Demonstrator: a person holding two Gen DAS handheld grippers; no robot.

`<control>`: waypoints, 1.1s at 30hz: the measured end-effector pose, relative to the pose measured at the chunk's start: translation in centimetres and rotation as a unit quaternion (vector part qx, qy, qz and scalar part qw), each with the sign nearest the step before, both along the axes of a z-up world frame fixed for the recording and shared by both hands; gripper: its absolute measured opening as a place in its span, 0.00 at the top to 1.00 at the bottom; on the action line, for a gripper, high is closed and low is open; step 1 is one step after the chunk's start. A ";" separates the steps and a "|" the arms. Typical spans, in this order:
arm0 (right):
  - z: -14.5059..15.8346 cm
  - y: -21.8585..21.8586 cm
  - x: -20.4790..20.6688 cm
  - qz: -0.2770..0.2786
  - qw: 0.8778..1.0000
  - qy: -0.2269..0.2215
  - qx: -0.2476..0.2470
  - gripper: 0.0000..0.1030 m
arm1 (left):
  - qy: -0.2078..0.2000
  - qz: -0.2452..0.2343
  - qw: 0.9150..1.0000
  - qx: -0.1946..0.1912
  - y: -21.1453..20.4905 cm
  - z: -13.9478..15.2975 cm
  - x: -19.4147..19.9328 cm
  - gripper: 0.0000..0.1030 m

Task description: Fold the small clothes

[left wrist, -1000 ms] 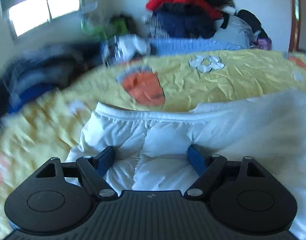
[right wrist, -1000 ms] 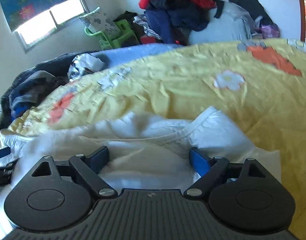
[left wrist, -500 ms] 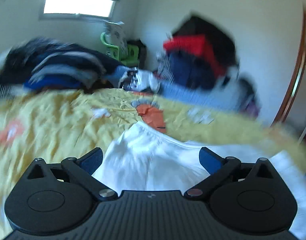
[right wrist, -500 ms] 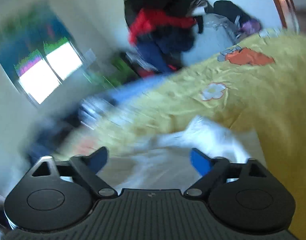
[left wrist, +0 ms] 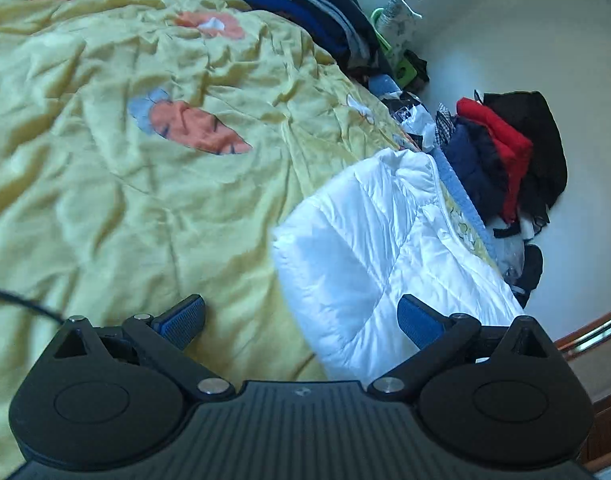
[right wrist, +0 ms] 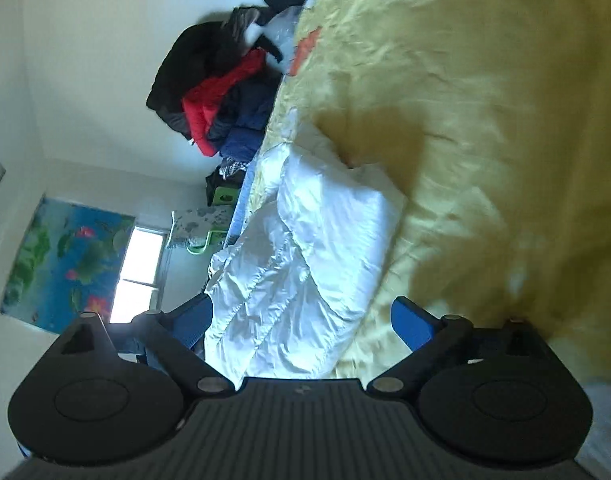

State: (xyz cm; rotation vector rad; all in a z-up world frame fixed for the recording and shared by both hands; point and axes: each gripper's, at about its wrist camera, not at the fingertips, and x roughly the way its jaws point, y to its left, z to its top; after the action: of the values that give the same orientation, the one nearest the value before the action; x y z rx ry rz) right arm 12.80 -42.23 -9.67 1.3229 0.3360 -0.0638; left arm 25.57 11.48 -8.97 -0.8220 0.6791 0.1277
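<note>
The white garment [left wrist: 369, 248] is lying lengthwise ahead on the bed [left wrist: 105, 200], partly between the released left gripper [left wrist: 301, 320] fingers; the right gripper [right wrist: 301, 320] fingers are closing with its near end between them, not yet pressing.

Both cameras sit low and close over the bed [left wrist: 105, 208], each looking forward between its own jaws and rolled hard sideways, in opposite directions. The left view faces across the yellow quilt; the right view faces along the bed's edge. Both share the white garment [left wrist: 369, 248] [right wrist: 317, 240] and the clothes heap [left wrist: 501, 160] [right wrist: 221, 96] against the wall.
</note>
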 end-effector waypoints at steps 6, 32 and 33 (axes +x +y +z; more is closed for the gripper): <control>0.3 0.7 4.4 -0.019 0.998 0.028 -0.046 0.23 | -0.007 -0.043 0.999 0.018 -2.6 0.0 3.3 0.02; -0.7 5.9 -5.1 0.106 0.992 0.029 -0.068 0.81 | 0.007 -0.069 0.990 0.120 3.1 2.7 -10.2 0.90; -1.2 6.1 -5.5 0.102 0.992 0.029 -0.065 0.81 | 0.008 -0.081 0.987 0.136 2.9 2.2 -10.2 0.89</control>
State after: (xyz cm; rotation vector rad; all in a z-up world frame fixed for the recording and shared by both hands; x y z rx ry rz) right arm 7.29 -36.17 -10.83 1.1534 0.5068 0.0475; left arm 15.35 14.38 -6.78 -0.5028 0.7221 0.0782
